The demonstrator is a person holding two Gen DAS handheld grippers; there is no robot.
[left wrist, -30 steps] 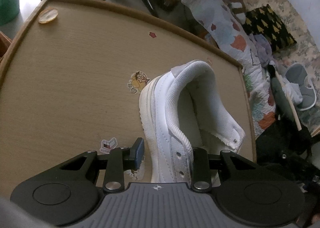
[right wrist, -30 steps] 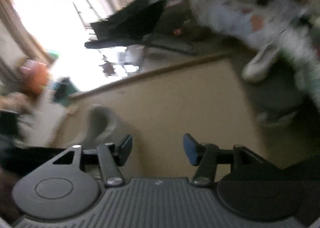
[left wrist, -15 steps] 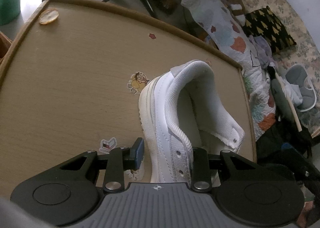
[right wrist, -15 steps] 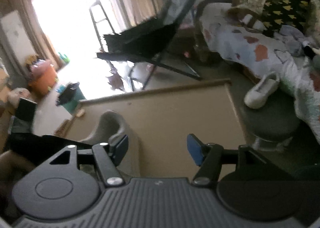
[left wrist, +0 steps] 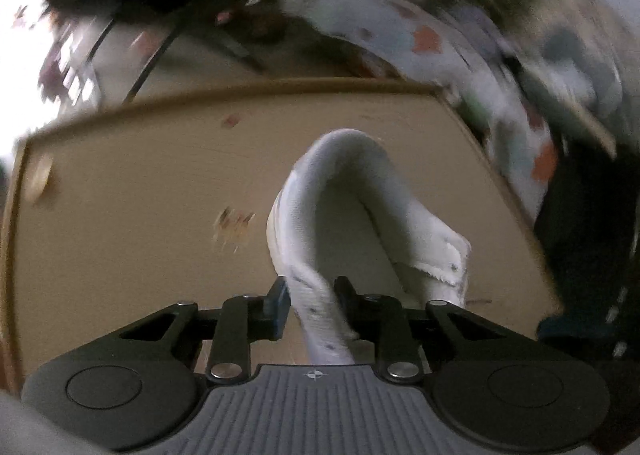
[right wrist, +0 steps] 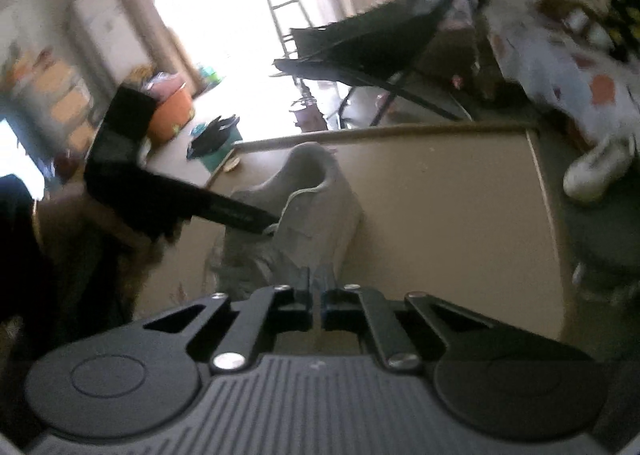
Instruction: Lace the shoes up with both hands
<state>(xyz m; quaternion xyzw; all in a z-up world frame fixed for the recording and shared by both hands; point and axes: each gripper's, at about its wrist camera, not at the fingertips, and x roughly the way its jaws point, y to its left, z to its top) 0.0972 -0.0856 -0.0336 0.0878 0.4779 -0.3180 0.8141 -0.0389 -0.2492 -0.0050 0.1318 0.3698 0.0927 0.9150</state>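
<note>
Since a second ago the right gripper [right wrist: 316, 301] has snapped together beside the shoe [left wrist: 360, 211] on the table [left wrist: 132, 215]; blur hides any lace. Left gripper [left wrist: 310, 305], angled down, is closing onto the shoe's eyelet flap.

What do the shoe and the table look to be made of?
Shoe: white, smooth panels like leather or synthetic, with a textured mesh-like collar and a frayed fabric edge. Table: tan, matte, faint grain and a darker raised rim, probably wood laminate.

Shoe [left wrist: 360, 215] toe hidden; room behind blurred.
</note>
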